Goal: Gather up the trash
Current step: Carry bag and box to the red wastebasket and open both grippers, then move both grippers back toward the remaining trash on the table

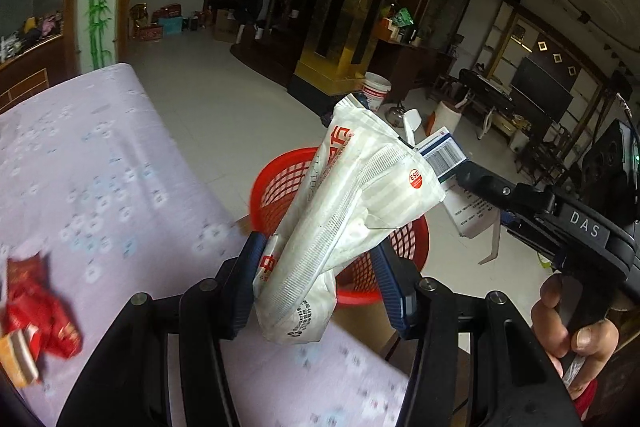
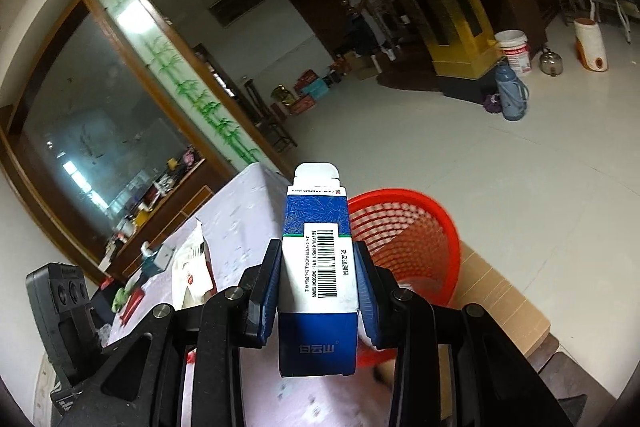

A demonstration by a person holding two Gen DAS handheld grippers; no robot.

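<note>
Table [image 1: 120, 155], far left: covered in a pale lilac cloth with a small floral print. Red crumpled wrappers [image 1: 44, 311] lie on it near the left edge, blurred; kind cannot be made out.

Left gripper [image 1: 320, 291]: blue-padded fingers [image 1: 246, 283] pressed in on a white plastic bag [image 1: 352, 203], crumpled, red print and a red round sticker. Bag is pinched at its lower part and stands up and to the right out of the claw. Held in the air at the table edge, in front of the red basket [image 1: 276, 187].

Red basket: open-mesh plastic, standing beside the table on a flat sheet of cardboard [image 2: 500, 291]. Seen from the right wrist it sits just right of the table corner; inside mostly hidden.

Right gripper [image 2: 316, 291]: fingers closed on a blue and white carton [image 2: 316, 267], one pad against each side. Carton upright, barcode face toward the camera, top flap open. Held off the table, close to the basket rim. In the left wrist view this carton shows just behind the bag.

A hand [image 1: 572, 331] grips the right gripper's handle, lower right.

Background: tiled floor, a white bucket [image 2: 514, 51] and a blue flask [image 2: 510, 91] well apart from the basket.
</note>
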